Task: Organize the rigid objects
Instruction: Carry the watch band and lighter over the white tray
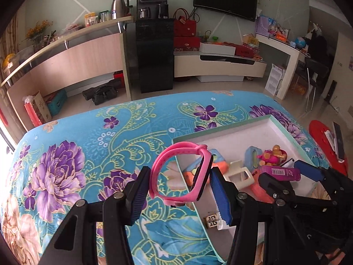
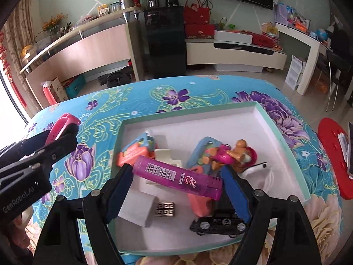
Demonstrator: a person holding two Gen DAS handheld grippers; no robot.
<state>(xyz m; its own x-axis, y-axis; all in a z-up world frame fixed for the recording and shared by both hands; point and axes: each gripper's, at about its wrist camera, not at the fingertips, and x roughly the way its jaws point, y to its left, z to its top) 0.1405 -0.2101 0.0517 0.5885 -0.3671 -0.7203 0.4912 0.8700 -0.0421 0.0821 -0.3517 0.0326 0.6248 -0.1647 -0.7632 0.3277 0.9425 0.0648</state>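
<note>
My left gripper is clamped on a pink wristband, its two pads pressing the loop from either side so the band stands upright between them, its dark face against the pad nearer my other hand. The band hangs over the flowered blue cloth, just at the near-left corner of the shallow white box that lies ahead and to the side of this gripper. My right gripper is clamped on a purple cylinder with a barcode and printed label, held crosswise between the blue pads, one end against each pad. It hangs above the box, directly over the pile inside. Beneath and ahead of these fingers I see an orange and blue toy piece, a cream plastic piece, a pink figure with an orange doll, a small dark tile with a gold pattern and a black toy car close under the right pad. From the right camera my left gripper shows off to the left, over the cloth, outside the box wall, the pink band pinched in it.
</note>
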